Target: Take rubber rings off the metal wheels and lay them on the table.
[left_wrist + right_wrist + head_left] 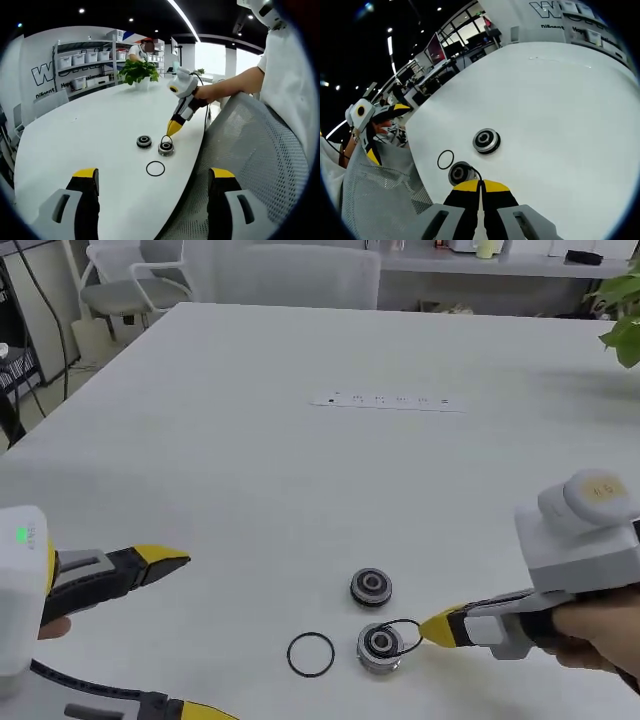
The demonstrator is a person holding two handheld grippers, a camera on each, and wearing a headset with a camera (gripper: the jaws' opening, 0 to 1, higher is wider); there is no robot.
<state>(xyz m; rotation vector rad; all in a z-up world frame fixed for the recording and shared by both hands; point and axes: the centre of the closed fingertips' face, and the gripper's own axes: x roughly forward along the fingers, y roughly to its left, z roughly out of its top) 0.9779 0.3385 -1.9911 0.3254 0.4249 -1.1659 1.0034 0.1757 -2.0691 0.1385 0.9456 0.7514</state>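
Note:
Two metal wheels lie near the table's front edge, one farther (371, 586) and one nearer (380, 645). My right gripper (432, 628) is shut on a black rubber ring (401, 621) that stands half lifted off the nearer wheel (459, 173); its yellow tips (480, 185) are pressed together just beside that wheel. A second rubber ring (291, 654) lies flat on the table left of it. My left gripper (205, 637) hangs open at the table's left front edge, apart from the wheels, with the loose ring (147, 168) ahead of its jaws.
A white power strip (385, 400) lies across the middle of the white table (250, 460). A mesh chair back (250, 150) stands close by the table's edge. A plant (625, 325) stands at the far right, and chairs at the back left.

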